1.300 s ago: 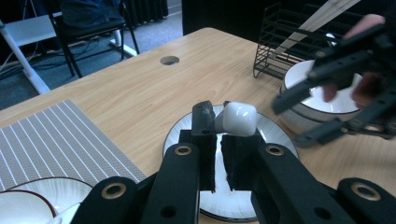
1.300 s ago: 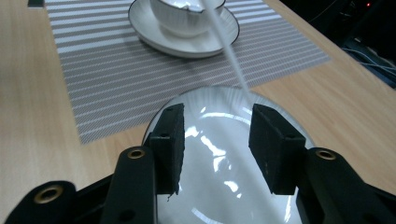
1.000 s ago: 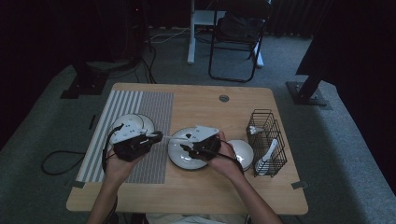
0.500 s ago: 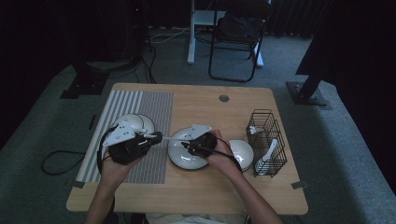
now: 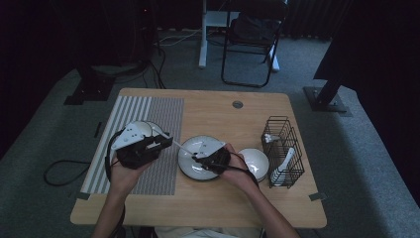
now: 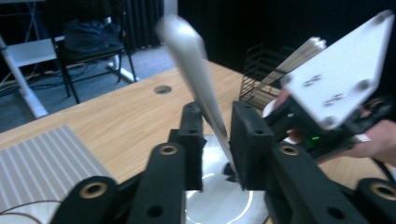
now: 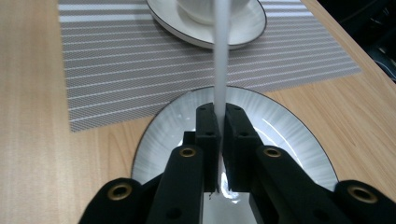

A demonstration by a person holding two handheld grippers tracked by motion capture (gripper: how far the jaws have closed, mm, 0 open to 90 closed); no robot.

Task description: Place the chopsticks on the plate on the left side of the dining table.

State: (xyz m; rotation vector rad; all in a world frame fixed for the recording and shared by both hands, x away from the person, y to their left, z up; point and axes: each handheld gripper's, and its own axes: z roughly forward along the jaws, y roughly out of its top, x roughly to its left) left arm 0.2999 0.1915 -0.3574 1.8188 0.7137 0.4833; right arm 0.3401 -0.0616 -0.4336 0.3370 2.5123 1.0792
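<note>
White spoon (image 7: 220, 60) is passing between hands: right fingers (image 7: 219, 140) pinching it, left fingers (image 6: 219, 140) spreading, risking a drop onto the plate (image 5: 190, 166)

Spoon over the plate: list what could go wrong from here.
1. The right gripper, whose jaws have just been closing, pinches the spoon near one end. The long free part could pivot or slip down onto the plate.
2. The left gripper has just been opening, and the spoon is between its jaws, leaning on one of them. Pulling that gripper away sideways might drag the spoon askew.
</note>
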